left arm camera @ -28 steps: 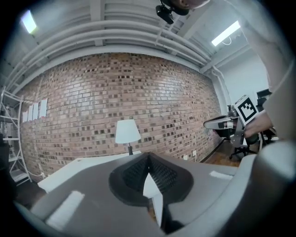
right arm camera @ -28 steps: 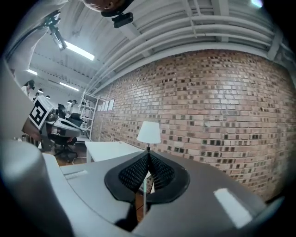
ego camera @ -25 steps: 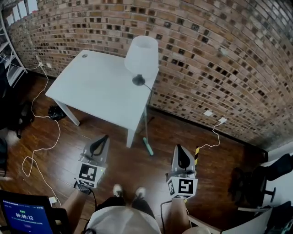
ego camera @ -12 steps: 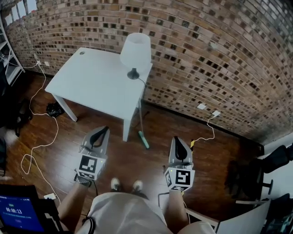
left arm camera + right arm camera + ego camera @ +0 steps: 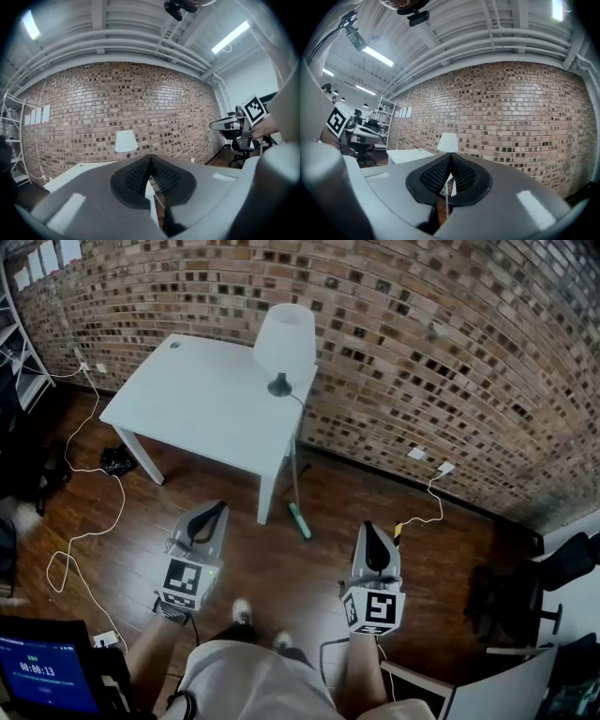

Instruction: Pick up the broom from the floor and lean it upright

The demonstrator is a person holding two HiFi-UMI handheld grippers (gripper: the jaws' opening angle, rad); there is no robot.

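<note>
The broom [image 5: 299,518] has a teal head on the wood floor and a thin pale handle [image 5: 294,465] that rises to the white table's near corner. It stands steeply against that corner. My left gripper [image 5: 217,510] is held level, short of the broom and to its left, with its jaws shut and nothing between them. To the broom's right, my right gripper [image 5: 368,532] is also level, shut and empty. In the right gripper view the shut gripper [image 5: 450,156] points toward the brick wall, and the broom handle [image 5: 447,202] shows as a thin pale line below the jaws.
The white table [image 5: 187,409] bears a white lamp [image 5: 284,341] beside the brick wall [image 5: 441,352]. White cables [image 5: 89,521] trail across the floor at the left. A black chair [image 5: 525,601] stands at the right, a tablet [image 5: 47,676] at the lower left. My shoes [image 5: 242,612] show below.
The person has shifted a little over the floor, and both grippers have moved along, staying shut and empty. The broom leans at the table corner as before.
</note>
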